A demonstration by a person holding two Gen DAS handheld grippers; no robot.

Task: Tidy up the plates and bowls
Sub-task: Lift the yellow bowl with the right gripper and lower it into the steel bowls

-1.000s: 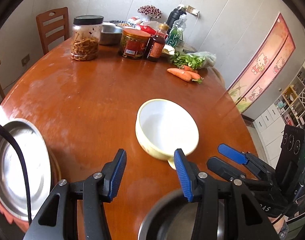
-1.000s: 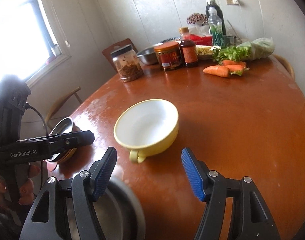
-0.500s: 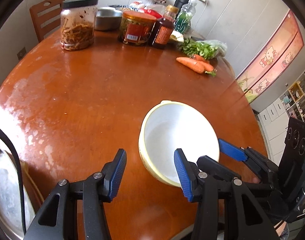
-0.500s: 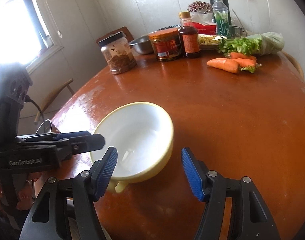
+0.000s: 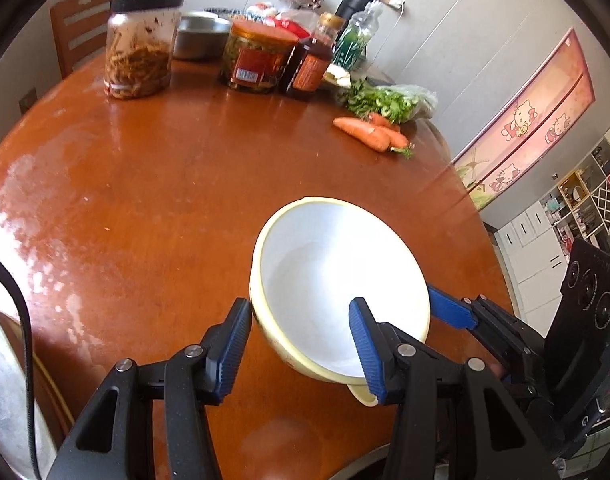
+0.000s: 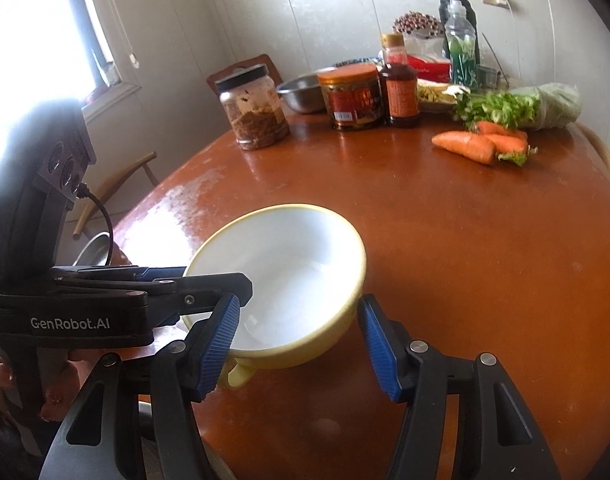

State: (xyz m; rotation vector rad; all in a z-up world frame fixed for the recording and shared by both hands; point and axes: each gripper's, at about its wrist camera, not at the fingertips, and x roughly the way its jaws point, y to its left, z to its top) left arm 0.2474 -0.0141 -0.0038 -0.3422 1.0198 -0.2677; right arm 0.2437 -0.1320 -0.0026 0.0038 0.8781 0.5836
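Yellow bowl [image 5: 337,280] seen near table [image 5: 165,184] edge, tilted a bit. Left gripper [image 5: 301,344] jaws spread apart, bowl's near rim sat between them, not clamped. Right gripper [image 6: 301,344] jaws also held wide, bowl's handle side between them. Carrots [image 6: 481,144] parked well beyond.

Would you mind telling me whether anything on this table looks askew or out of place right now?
The yellow bowl sits tilted rather than flat on the round table, between the open left gripper and right gripper. Two loose carrots lie bare on the tabletop. Nothing looks spilled or broken.
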